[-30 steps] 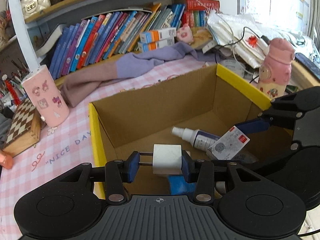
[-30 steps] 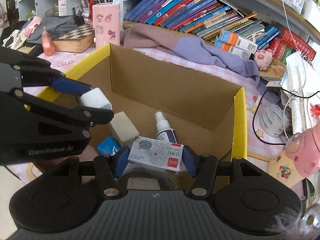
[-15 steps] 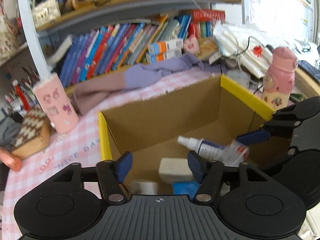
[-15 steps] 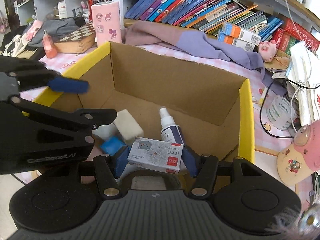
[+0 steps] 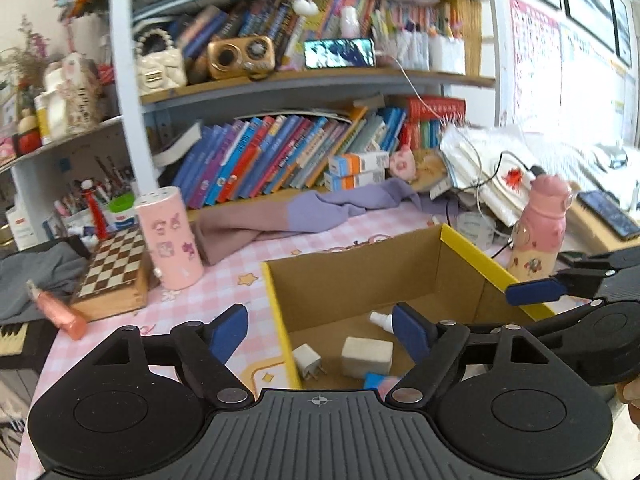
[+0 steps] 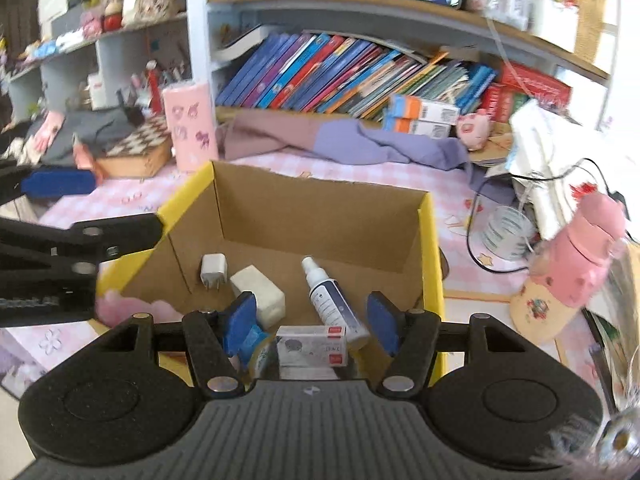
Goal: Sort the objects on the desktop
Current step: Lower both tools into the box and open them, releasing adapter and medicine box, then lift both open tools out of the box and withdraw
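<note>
My left gripper (image 5: 320, 334) and right gripper (image 6: 310, 322) both gape, empty, over the cardboard box (image 6: 320, 204). Inside, nearest — staple box (image 6: 312, 346), light, stiff; take its long sides. Beyond — spray bottle (image 6: 332, 300), slick, round.

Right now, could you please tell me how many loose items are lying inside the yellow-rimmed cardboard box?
5 visible: white plug charger at the left wall, white rectangular block beside it, white spray bottle mid-floor, grey-and-red printed carton and blue packet nearest. The hand-held gripper may hide others.
</note>
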Available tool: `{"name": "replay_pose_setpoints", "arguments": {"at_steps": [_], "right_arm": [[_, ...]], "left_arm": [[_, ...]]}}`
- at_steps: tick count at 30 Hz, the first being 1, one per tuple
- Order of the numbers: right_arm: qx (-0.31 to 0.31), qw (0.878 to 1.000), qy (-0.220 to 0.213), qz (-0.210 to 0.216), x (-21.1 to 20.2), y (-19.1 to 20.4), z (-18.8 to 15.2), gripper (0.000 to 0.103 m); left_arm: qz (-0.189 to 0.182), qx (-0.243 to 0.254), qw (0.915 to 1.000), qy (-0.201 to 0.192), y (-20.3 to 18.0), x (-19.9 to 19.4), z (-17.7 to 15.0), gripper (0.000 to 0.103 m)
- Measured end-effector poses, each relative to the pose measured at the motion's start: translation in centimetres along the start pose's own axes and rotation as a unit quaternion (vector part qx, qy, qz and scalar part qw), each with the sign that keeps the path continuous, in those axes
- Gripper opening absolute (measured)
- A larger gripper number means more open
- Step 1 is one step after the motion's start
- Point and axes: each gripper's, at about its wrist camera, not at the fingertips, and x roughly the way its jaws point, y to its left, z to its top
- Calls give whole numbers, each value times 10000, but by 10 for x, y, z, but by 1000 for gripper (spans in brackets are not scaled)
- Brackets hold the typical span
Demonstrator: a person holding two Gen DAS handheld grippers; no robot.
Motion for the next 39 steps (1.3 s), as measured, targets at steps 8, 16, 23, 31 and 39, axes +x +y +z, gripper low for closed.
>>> {"name": "replay_pose_setpoints", "arguments": {"at_steps": [8, 16, 23, 31, 39], "right_arm": [[306, 9990, -206, -241, -42, 24, -20, 59], [512, 9969, -298, -509, -77, 55, -47, 59], [695, 9955, -238, -599, -99, 89, -77, 59], [747, 9952, -89, -620, -116, 132, -104, 60], [747, 9958, 29, -525, -127, 167, -126, 60]], "left_arm": [[91, -230, 9997, -40, 21, -44, -25, 86], [196, -503, 9985, 133, 41, -78, -59, 88], [356, -538, 9976, 271, 55, -109, -87, 92], [571, -492, 9962, 439, 67, -137, -117, 96], [765, -663, 9924, 692, 82, -158, -144, 97]]}}
